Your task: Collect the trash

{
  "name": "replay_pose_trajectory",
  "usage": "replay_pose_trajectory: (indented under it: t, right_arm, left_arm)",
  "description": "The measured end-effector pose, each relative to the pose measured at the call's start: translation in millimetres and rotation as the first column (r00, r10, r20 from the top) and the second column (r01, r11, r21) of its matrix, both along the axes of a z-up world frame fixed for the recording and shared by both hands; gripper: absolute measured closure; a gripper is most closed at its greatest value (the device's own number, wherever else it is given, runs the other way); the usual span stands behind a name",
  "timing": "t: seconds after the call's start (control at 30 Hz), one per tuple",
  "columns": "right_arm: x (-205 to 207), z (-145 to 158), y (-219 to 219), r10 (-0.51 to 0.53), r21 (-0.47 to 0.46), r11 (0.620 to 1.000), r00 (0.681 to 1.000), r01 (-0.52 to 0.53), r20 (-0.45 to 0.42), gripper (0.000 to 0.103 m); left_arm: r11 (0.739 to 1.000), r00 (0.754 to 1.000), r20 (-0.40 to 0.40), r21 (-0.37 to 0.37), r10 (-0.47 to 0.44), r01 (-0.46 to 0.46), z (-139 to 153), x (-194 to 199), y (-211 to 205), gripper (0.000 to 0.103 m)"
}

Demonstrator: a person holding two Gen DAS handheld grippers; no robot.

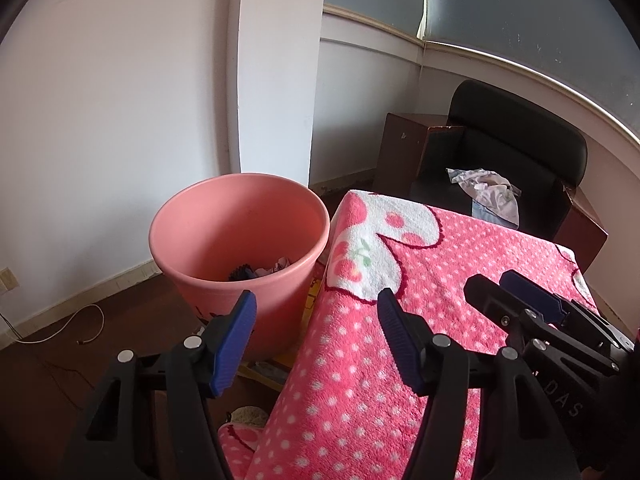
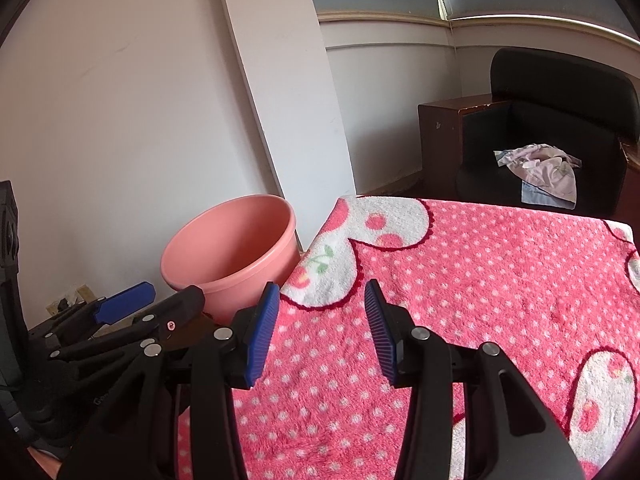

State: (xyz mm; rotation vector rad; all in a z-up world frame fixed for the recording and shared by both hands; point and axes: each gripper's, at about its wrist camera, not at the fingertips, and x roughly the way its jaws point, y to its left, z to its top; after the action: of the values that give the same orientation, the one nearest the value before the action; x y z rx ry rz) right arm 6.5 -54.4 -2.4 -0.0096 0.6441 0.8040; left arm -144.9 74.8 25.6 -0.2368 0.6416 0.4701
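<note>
A pink plastic bin [image 1: 240, 236] stands on the floor left of the table; it also shows in the right wrist view [image 2: 236, 256]. Dark and white scraps of trash [image 1: 260, 270] lie at its bottom. My left gripper [image 1: 316, 308] is open and empty, hovering over the table's left edge beside the bin. My right gripper [image 2: 320, 300] is open and empty above the pink polka-dot blanket [image 2: 480, 280] that covers the table. Each gripper shows in the other's view: the right one [image 1: 520, 300] at the right, the left one [image 2: 132, 308] at the left.
A black armchair [image 1: 520, 148] stands behind the table with crumpled cloth [image 1: 488, 192] on its seat, also in the right wrist view [image 2: 544, 172]. A brown cabinet [image 1: 404, 148] is beside it. A white cable [image 1: 76, 328] lies on the dark floor by the wall.
</note>
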Motion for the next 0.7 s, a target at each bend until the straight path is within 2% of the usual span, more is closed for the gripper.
replay_pose_trajectory:
  t: [0.7]
  right_arm:
    - [1.1,-1.8,-0.9,-0.005,0.006,1.000,1.000,0.005,-0.017,0.057]
  left_arm:
    - [1.000,1.000,-0.002,0.004,-0.002,0.002,-1.8,1.7,-1.7,0.042]
